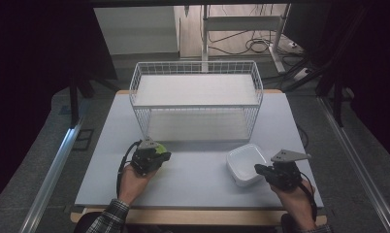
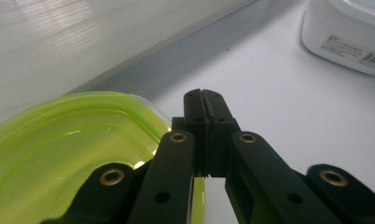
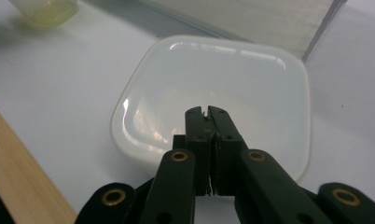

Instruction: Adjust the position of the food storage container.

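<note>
Jaws of the left gripper (image 1: 160,154) meet empty beside a translucent green plastic container (image 2: 59,149) before the white wire basket (image 1: 196,99). Right gripper (image 1: 257,168), closed on nothing, hovers over the white square plastic container (image 1: 245,164) on the table's right.

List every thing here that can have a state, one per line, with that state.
Left claw: shut, jaws together, beside the green container.
Right claw: shut, nothing between the jaws, over the white container.
Green container: on the table, translucent, lid on.
White container: on the table, upright, lid on.
Wire basket: upright at the table's far side, nothing in it.
</note>
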